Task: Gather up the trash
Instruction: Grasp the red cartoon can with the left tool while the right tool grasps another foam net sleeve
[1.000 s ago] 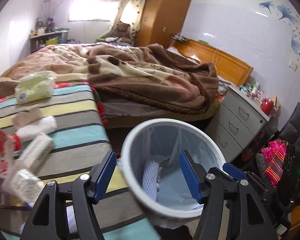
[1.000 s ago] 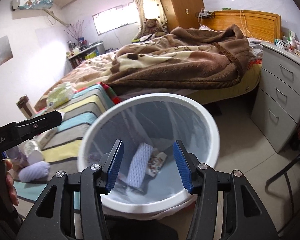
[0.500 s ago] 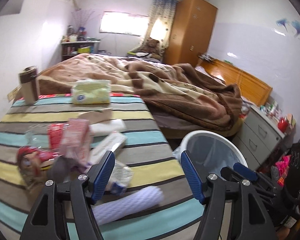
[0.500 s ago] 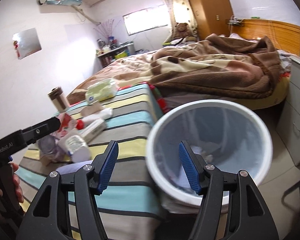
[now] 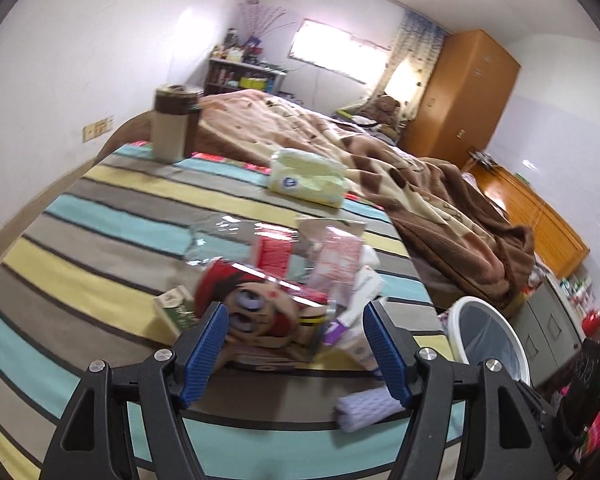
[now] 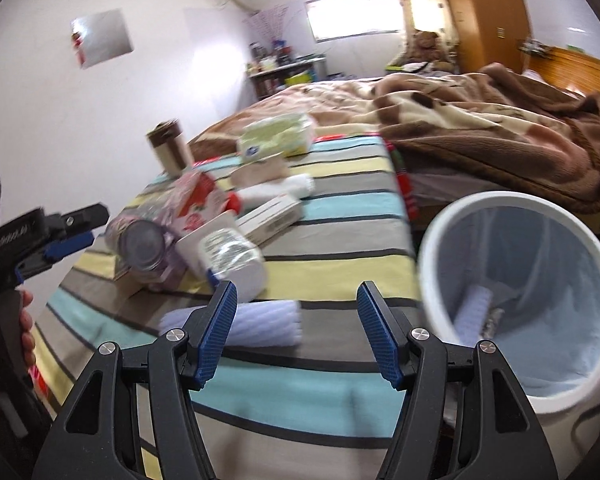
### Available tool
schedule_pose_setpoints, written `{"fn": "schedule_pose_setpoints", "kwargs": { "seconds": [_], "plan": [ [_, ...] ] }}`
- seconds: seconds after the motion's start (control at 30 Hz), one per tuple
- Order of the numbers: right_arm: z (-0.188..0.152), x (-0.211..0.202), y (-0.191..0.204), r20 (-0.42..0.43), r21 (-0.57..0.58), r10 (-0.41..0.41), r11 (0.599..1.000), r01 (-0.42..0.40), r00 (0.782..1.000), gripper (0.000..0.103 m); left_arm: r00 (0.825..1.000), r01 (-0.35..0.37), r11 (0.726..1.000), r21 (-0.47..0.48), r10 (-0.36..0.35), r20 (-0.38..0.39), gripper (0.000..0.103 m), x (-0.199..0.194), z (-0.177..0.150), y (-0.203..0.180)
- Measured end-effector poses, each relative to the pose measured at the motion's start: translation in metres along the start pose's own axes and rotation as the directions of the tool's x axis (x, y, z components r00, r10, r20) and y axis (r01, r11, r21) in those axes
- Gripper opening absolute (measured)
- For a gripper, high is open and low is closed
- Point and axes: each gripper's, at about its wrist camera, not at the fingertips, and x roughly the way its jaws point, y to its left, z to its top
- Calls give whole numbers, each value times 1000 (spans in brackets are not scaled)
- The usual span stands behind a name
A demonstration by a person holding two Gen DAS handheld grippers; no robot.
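Observation:
A heap of trash lies on the striped tablecloth [image 5: 100,240]: a cartoon-face wrapper [image 5: 260,304], a red carton [image 5: 274,254], a pink pack [image 5: 336,256] and a small green carton [image 5: 176,308]. My left gripper [image 5: 295,312] is open just in front of the wrapper, with nothing gripped. A lilac foam sleeve [image 6: 260,322] lies near the table's front edge. My right gripper [image 6: 298,292] hangs open above it, the sleeve beside its left finger. The white bin [image 6: 432,248] stands to the right of the table, with another foam sleeve [image 6: 474,312] inside. The left gripper [image 6: 88,228] shows at the left edge.
A tissue pack [image 5: 308,178] and a brown flask [image 5: 174,126] stand at the table's far side. In the heap are a white box [image 6: 272,216], a wrapped white pack [image 6: 232,260] and a clear jar [image 6: 144,248]. A bed with a brown blanket [image 6: 480,120] lies behind.
Both grippers have swung left, away from the bin and over the table. The bin has slid from between the fingers to the right. The right jaws stand wider.

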Motion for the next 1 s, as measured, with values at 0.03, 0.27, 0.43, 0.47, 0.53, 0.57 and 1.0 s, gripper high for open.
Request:
{"fn": "schedule_pose_setpoints", "kwargs": {
  "seconds": [0.03,0.27,0.43,0.47,0.53,0.57,1.0],
  "plan": [
    [0,3,5,-7,-20,12,1000,-12,1000,64,1000,-2,1000,-9,2,-5,70,1,0,6],
    [-2,24,27,-76,-141,54,988,-65,996,64,998,11,991,-130,-19,-58,70,12,2,37],
    [-4,30,32,-131,-176,87,978,-109,988,64,993,63,978,-197,-81,-85,70,26,7,43],
    [-3,30,32,-136,-178,91,977,-115,987,64,992,71,976,-205,-91,-89,70,29,8,42],
    [-3,32,34,-147,-194,96,973,-124,984,64,990,79,971,-228,-103,-95,70,34,10,41],
    [-3,33,36,-152,-202,96,971,-126,984,64,990,83,969,-233,-107,-95,70,36,10,41],
    [-12,30,57,-214,-371,95,913,-171,972,64,980,50,980,-192,-86,-181,71,69,20,24]
  ]
}}
